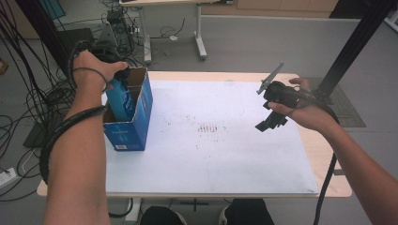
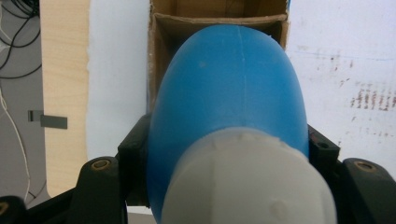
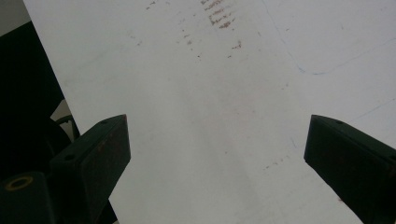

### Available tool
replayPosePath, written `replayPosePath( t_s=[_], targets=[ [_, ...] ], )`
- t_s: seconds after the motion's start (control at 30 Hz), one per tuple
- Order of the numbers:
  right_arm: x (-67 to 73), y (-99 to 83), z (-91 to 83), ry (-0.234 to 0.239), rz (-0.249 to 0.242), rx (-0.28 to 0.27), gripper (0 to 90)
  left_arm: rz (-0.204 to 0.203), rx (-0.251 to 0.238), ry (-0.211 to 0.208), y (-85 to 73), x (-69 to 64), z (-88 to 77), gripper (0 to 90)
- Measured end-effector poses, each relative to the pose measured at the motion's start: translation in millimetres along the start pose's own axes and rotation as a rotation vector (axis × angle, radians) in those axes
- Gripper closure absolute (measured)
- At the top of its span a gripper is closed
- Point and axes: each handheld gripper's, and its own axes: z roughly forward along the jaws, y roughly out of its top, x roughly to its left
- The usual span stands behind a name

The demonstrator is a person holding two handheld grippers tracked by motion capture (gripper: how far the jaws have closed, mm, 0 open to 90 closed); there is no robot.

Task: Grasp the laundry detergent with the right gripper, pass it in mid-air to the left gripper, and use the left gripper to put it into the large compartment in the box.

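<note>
High view: the white sheet (image 1: 211,150) leaves plenty of bare room across the surface's middle. The blue box (image 1: 129,124) stands at its left edge, top open. The left claw (image 1: 119,77), clenched on the blue bottle (image 1: 119,101), holds it upright, partly inside the box. The right claw (image 1: 270,119) hangs released, tilted down over the sheet's right side.

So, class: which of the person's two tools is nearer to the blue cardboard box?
Left. The left tool is right over the blue cardboard box, clamped on a blue bottle that hangs in its open top. The right tool hovers open, far across the white mat.
</note>
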Motion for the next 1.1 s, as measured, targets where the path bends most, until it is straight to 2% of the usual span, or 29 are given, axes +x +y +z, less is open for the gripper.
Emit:
replayPosePath(
  t_s=[0.3,0.6,1.1],
  targets=[
    [0.3,1.2,3.4,0.005,-0.004,0.004,7.1,0.011,-0.019,0.012,-2.6,-1.7,25.1,37.1],
    [0.3,0.6,5.2,0.010,-0.002,0.009,7.1,0.010,0.001,0.001,-5.2,2.8,47.6,37.2],
    [-4.1,-0.5,6.2,0.001,0.009,0.020,7.1,0.030,-0.016,0.001,-5.9,4.2,71.3,37.2]
  ],
)
